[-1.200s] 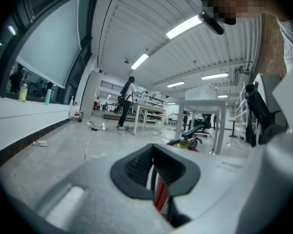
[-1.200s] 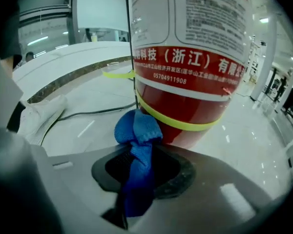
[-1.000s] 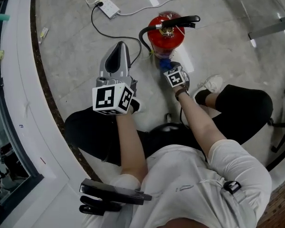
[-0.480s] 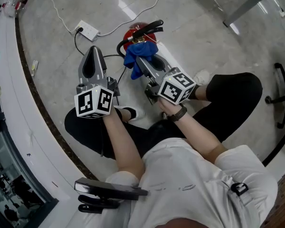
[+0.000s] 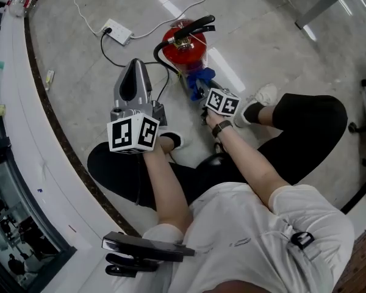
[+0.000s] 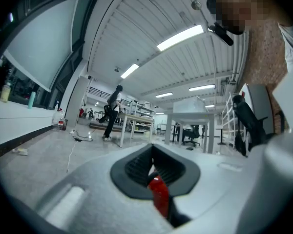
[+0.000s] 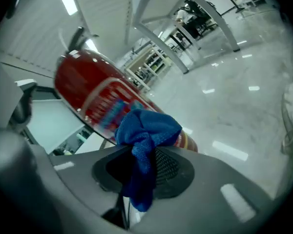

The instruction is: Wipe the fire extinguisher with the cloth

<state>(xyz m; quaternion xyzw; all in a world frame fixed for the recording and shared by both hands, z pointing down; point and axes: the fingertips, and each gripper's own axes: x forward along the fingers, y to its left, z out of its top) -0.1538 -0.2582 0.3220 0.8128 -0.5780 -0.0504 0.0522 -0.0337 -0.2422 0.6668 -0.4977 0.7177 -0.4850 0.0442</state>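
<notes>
Grey shiny floor (image 5: 274,35) is spreading all around the sitting person. Nearest, at about 10 o'clock from the person, the left gripper (image 5: 136,72) is hanging in the air. Its tongs are pressing narrow and holding nothing.

A bit farther, at 12 o'clock, the right gripper (image 5: 199,89) is squeezing the blue cloth (image 5: 199,78) tight. Half a second ago it was holding the cloth up by the black handle (image 5: 195,26). Now it is pushing the cloth low against the 5 o'clock side of the fire extinguisher (image 5: 184,46), which is standing on the floor. So I think the wiping is going on in up-and-down strokes.

Farther still, at 11 o'clock, a white power strip (image 5: 116,31) is lying. No box or bin is showing, so nothing is sitting inside anything.
</notes>
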